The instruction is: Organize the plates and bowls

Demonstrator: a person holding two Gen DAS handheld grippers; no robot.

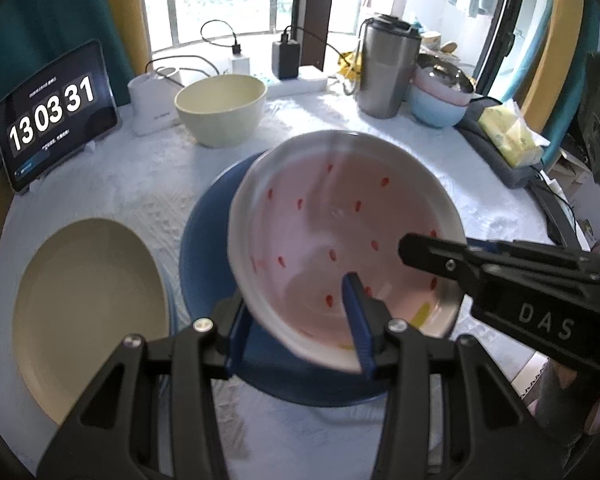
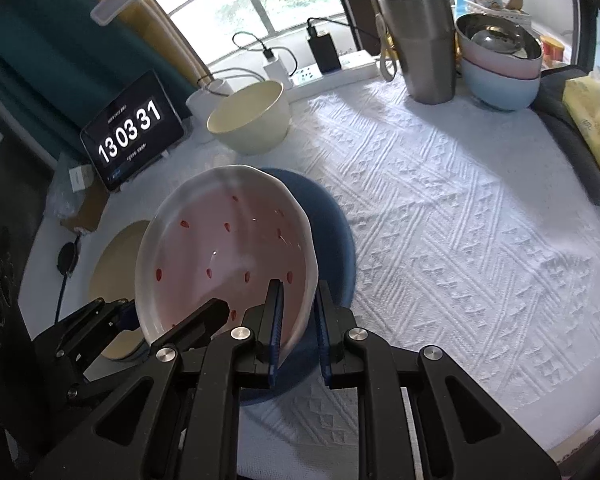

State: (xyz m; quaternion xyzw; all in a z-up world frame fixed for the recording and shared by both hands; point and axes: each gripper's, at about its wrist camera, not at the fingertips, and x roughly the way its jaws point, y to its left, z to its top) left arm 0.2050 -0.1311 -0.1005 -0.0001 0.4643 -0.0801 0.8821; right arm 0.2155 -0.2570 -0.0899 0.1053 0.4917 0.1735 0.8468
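A: We are gripping the pink plate (image 1: 332,240) with both tongs, left tongs (image 1: 300,332) and right tongs (image 2: 298,320), each clamping its rim.
B: It is hanging tilted just above the blue plate (image 2: 336,240), on the counter (image 2: 460,240).

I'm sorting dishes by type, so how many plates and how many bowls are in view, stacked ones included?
Plates: 3: pink, blue, cream
Bowls: 4: cream, and a stack of blue, pink, steel
Total: 7

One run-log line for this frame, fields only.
held: pink plate | by: left gripper and right gripper, jaws on rim | over: blue plate | beside: cream plate
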